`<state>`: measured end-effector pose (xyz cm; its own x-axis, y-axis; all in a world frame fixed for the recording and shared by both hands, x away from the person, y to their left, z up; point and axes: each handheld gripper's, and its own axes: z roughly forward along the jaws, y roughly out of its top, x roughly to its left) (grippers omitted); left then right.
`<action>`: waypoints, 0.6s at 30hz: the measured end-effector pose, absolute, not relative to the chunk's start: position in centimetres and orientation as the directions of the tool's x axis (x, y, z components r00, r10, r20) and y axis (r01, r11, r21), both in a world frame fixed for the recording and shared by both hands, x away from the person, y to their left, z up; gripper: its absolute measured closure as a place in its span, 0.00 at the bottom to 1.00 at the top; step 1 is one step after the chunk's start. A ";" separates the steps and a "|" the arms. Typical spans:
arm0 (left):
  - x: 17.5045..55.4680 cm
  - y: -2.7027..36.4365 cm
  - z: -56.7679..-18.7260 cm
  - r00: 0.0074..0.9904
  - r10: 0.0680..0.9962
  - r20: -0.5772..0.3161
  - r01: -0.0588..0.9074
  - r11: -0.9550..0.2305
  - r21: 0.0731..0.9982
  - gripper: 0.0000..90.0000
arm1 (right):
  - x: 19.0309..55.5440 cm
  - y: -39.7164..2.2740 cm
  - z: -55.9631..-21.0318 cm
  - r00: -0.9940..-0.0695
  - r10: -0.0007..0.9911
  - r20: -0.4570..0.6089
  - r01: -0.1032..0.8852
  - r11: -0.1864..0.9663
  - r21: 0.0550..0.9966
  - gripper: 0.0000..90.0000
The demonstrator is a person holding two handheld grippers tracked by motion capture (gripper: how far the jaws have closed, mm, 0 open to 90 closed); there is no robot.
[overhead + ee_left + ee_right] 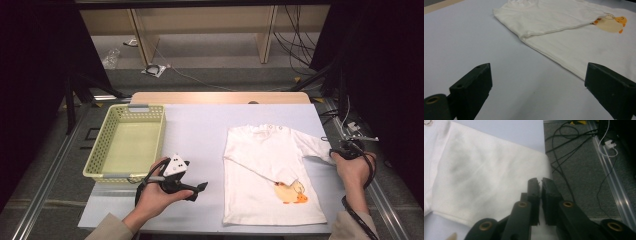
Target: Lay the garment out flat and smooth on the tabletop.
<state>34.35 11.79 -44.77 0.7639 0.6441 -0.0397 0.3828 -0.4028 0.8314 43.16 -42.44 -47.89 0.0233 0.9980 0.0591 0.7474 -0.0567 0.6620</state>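
Shirt (270, 170) lies flat on table (200, 135), one sleeve already folded across; right gripper (540, 185) fingers pinched on outer sleeve cuff at table edge, so lift low, fold straight inward; left gripper (192, 187) fingers spread, idle.

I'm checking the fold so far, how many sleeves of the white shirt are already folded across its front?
1. The left-hand sleeve lies folded diagonally across the white shirt, ending near the duck print. The other sleeve is spread out toward the right gripper.
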 end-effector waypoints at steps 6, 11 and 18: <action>34.3 11.8 -44.7 0.764 0.644 -0.038 0.381 -0.403 0.832 0.08 | 43.3 -42.6 -47.8 0.037 0.996 0.079 0.753 -0.080 0.653 1.00; 34.4 11.7 -44.7 0.765 0.643 -0.039 0.382 -0.403 0.832 0.09 | 43.4 -42.5 -47.8 0.048 0.998 0.034 0.725 -0.058 0.686 1.00; 34.4 11.7 -44.8 0.764 0.643 -0.041 0.383 -0.403 0.831 0.09 | 43.6 -42.6 -47.7 0.052 0.998 -0.030 0.661 -0.012 0.750 1.00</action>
